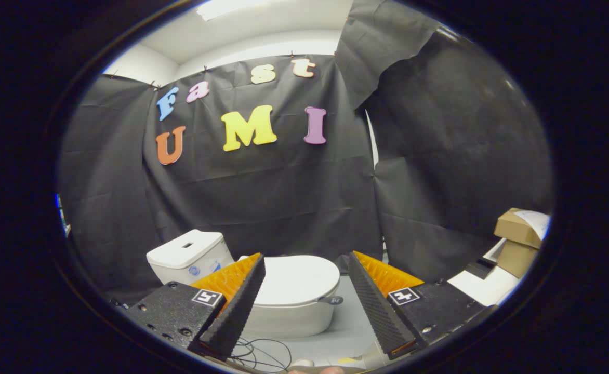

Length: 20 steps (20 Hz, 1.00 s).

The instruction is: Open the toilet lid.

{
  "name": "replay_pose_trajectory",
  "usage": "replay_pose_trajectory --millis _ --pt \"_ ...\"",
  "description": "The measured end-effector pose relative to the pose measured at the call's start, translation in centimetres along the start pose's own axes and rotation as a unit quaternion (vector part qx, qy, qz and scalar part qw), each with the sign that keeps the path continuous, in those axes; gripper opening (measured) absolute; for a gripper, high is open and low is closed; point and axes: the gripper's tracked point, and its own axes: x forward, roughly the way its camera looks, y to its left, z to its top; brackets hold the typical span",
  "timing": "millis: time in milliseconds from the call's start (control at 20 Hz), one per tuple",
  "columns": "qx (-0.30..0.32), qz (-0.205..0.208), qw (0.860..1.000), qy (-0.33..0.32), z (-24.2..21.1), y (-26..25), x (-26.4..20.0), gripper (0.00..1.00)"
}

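Your gripper point(304, 265) has its 2 fingers spread wide, holding nothing. The toilet lid point(296, 279) lies flat and closed beyond them, seen between the fingertips, its tank point(187, 254) behind the left finger.

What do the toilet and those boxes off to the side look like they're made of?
White toilet with closed lid and tank: smooth and faintly glossy, probably glazed ceramic; the lid may be plastic, hard to tell. Brown boxes stacked beyond the right finger: matte tan, sharp folded edges, likely cardboard. The gripper has its fingers open, short of the lid.
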Motion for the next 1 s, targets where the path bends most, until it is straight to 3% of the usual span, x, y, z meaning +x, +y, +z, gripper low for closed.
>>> replay_pose_trajectory --millis 300,550,1000 --pt "0.014 0.001 1.000 0.012 -0.5 -0.8 3.0 1.00" --pt "0.003 -0.015 0.998 0.056 -4.1 -2.3 6.7 1.00" --pt "0.033 -0.045 0.980 0.191 -9.8 -5.5 15.0 1.00"
